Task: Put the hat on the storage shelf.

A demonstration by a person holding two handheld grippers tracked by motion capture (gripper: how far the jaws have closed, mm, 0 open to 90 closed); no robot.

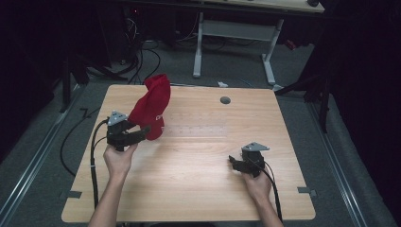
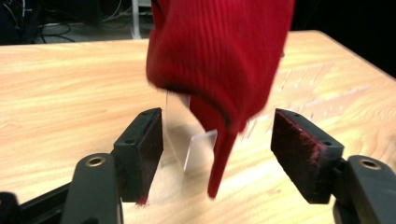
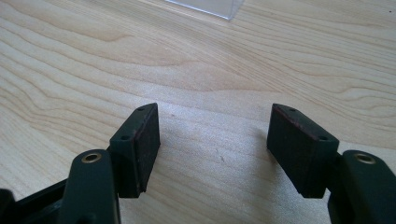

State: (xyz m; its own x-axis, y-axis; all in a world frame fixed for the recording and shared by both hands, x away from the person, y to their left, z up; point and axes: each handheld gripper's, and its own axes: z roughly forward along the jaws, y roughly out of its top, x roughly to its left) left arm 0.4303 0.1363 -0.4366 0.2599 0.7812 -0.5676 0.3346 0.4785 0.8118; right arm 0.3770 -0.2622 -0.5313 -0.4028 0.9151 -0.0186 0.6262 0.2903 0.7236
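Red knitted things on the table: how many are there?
1. A single red knitted cap stands draped over a clear stand near the table's far left, just ahead of the open left gripper. Anything beneath it is hidden.

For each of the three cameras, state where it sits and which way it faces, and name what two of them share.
High view: fixed above the person's side, looking forward and down on the wooden table; both forearms show, with the left claw and right claw.
Left gripper view: rides the left claw, looking along its open jaws at the red knit cloth draped over a clear stand.
Right gripper view: rides the right claw, looking along open jaws at bare tabletop.
Shared: high and left gripper views both show the red cloth.
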